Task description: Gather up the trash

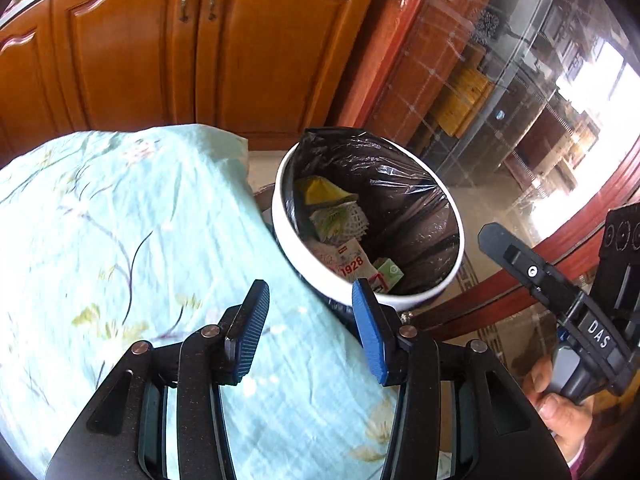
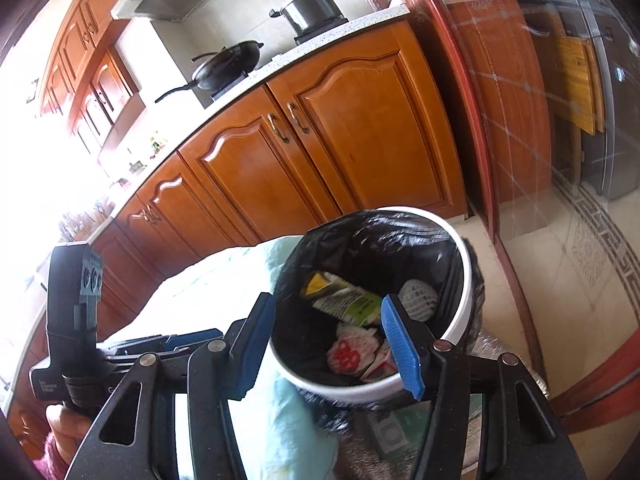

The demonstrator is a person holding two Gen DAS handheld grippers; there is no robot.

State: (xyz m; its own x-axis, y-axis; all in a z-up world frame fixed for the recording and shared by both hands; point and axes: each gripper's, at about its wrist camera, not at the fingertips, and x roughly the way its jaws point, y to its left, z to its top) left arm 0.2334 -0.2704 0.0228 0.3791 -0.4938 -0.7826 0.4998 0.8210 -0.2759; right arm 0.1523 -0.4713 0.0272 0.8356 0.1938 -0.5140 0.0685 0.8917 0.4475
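Trash point(image 1: 352, 256) lies in the one white bin point(image 1: 288, 240), lined with a black bag point(image 1: 400, 200), just beside my desk's floral cloth point(image 1: 120, 220). My left tongs point(image 1: 310, 328) tilt down, released, over the cloth edge; my right tongs point(image 2: 332, 344) hang released over the bin. Only the right view shows two pans point(image 2: 232, 66) on the counter beyond.

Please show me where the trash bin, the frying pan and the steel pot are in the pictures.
bin point(image 1: 288, 240): left wrist view, white rim on its near left.
pan point(image 2: 232, 62): right wrist view, dark bowl of the pan.
pot point(image 2: 312, 8): right wrist view, shiny side wall.
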